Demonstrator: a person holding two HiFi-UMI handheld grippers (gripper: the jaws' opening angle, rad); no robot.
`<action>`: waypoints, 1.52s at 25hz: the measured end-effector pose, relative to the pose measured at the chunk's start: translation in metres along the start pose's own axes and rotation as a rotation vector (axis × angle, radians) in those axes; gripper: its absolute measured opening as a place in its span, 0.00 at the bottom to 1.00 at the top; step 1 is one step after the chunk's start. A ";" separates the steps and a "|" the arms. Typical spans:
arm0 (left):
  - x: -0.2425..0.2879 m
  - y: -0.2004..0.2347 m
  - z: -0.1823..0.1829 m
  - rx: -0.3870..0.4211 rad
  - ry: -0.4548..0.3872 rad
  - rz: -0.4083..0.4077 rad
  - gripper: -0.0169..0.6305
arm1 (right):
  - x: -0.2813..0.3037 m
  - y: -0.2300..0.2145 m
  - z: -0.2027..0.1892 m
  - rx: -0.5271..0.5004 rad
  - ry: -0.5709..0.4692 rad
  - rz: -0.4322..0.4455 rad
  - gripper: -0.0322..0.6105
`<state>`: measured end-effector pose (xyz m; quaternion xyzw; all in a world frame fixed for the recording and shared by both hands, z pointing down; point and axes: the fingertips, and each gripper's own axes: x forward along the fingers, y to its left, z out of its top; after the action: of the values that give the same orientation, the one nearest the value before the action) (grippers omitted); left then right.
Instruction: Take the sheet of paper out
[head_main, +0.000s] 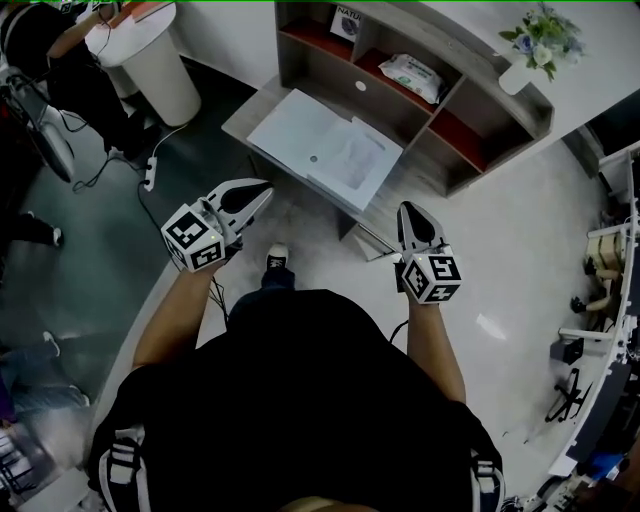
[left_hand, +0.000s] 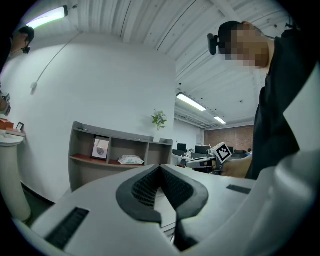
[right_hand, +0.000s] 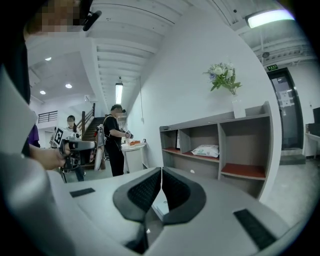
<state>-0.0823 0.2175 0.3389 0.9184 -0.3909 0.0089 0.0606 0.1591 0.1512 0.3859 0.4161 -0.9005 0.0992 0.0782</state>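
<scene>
White paper (head_main: 325, 150) flat on the grey desk (head_main: 258, 108), left tongs (head_main: 264, 189) and right tongs (head_main: 408, 208) both tight together, empty.

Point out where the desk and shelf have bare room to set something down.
Free: the right shelf compartment, beside the wipes pack, and the strip of desk left of the paper sheets. Crowded: the sheets cover the desk's middle; a framed picture stands in the left compartment.

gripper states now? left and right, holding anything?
left gripper: shut, nothing between the jaws.
right gripper: shut, nothing between the jaws.
</scene>
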 end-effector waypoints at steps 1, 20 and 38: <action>0.003 0.002 -0.003 -0.005 0.002 -0.004 0.06 | 0.000 -0.001 0.000 -0.002 0.003 -0.005 0.07; 0.025 0.057 -0.018 -0.065 0.026 -0.016 0.06 | 0.040 -0.020 -0.006 0.025 0.038 -0.050 0.07; 0.061 0.124 -0.027 -0.081 0.091 -0.060 0.06 | 0.094 -0.043 -0.006 0.060 0.067 -0.109 0.07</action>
<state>-0.1286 0.0914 0.3823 0.9250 -0.3603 0.0331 0.1160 0.1316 0.0562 0.4172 0.4632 -0.8699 0.1358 0.1012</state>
